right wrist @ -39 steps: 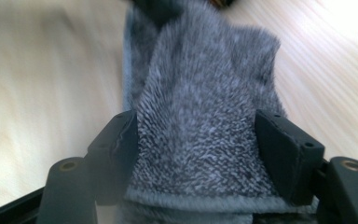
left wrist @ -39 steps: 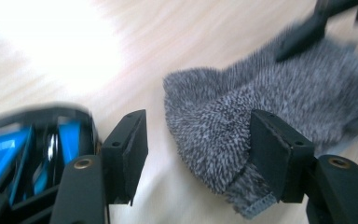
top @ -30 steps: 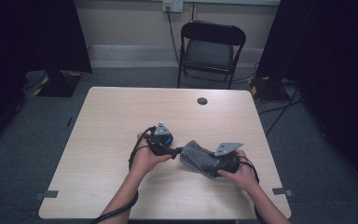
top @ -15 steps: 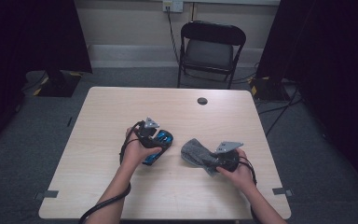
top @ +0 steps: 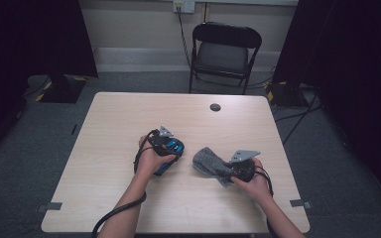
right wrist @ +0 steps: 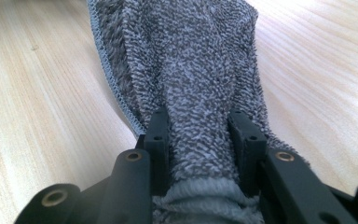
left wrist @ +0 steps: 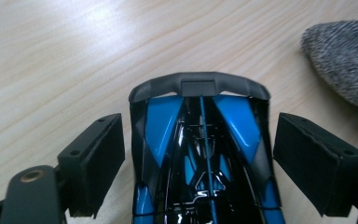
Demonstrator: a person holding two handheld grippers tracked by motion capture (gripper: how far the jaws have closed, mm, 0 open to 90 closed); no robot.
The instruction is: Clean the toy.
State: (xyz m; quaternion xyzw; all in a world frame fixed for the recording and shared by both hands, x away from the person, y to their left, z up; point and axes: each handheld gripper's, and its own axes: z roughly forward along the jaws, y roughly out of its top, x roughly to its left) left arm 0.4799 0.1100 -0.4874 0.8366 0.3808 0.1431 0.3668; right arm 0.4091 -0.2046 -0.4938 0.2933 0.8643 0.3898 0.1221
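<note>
Toy car (left wrist: 200, 158), blue and black, glossy: centre of the high view, on the table (top: 104, 148), lying between the left gripper's (left wrist: 200, 154) jaws. Jaws wide, pads clear of both flanks with a gap each side, so the car is not gripped.

Grey cloth (right wrist: 191, 79), terry weave, stitched hem: lower right of centre in the high view, near the car. Right gripper (right wrist: 200, 140) narrow, pinching a bunched fold, the rest trailing forward on the tabletop, probably readied for wiping.
</note>
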